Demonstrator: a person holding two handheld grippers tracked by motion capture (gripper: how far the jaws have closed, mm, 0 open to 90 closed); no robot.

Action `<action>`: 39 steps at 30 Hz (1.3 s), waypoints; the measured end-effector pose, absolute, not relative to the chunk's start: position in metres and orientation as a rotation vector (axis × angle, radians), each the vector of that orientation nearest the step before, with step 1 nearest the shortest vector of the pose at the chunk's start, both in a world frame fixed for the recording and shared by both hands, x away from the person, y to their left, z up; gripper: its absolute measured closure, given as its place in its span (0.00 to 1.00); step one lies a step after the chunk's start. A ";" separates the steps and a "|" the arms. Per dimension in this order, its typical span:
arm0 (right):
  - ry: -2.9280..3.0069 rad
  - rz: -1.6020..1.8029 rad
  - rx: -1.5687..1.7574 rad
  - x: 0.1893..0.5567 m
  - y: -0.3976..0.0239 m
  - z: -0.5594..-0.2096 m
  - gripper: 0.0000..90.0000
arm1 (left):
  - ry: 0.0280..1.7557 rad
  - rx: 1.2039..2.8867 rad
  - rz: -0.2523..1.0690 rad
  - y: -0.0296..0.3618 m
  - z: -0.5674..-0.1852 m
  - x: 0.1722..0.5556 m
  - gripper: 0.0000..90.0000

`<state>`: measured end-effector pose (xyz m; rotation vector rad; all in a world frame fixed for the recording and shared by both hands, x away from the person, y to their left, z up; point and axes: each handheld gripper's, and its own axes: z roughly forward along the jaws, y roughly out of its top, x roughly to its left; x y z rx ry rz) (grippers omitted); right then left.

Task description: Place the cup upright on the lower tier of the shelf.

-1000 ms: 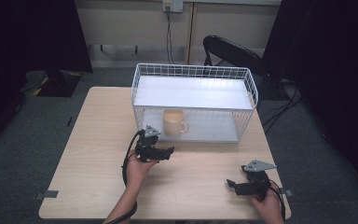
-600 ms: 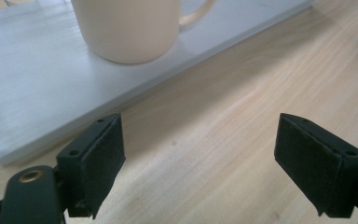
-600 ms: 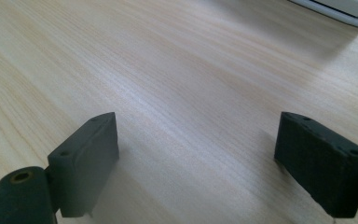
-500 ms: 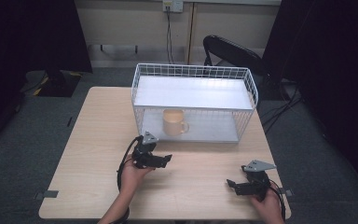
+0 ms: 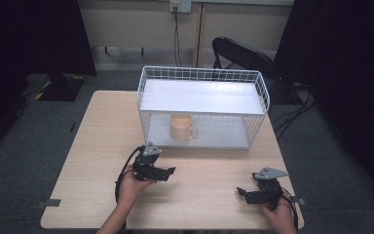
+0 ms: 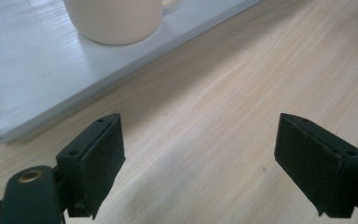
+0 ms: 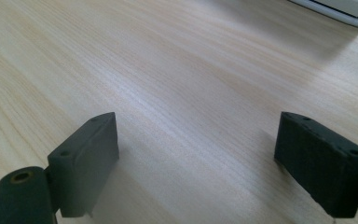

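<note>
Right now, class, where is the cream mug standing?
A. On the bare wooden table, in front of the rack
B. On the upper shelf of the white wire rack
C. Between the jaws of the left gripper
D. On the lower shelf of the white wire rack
D: the high view shows the mug on the lower shelf of the wire rack, beneath the upper shelf; the left gripper is open and holds nothing.
</note>
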<state>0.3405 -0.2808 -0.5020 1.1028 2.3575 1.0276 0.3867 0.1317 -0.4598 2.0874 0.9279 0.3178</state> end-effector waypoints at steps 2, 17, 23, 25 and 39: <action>2.357 1.028 1.103 0.341 -0.281 -0.502 0.14 | 0.920 2.074 0.300 0.137 -0.461 0.385 0.17; 2.357 1.028 1.103 0.341 -0.281 -0.502 0.14 | 0.924 2.069 0.288 0.153 -0.462 0.379 0.17; 2.357 1.028 1.103 0.341 -0.281 -0.502 0.14 | 0.942 2.074 0.290 0.163 -0.464 0.377 0.17; 2.358 1.028 1.102 0.341 -0.281 -0.502 0.14 | 0.948 2.072 0.294 0.166 -0.465 0.377 0.17; 2.358 1.028 1.102 0.341 -0.281 -0.502 0.14 | 0.947 2.121 0.311 0.183 -0.476 0.371 0.16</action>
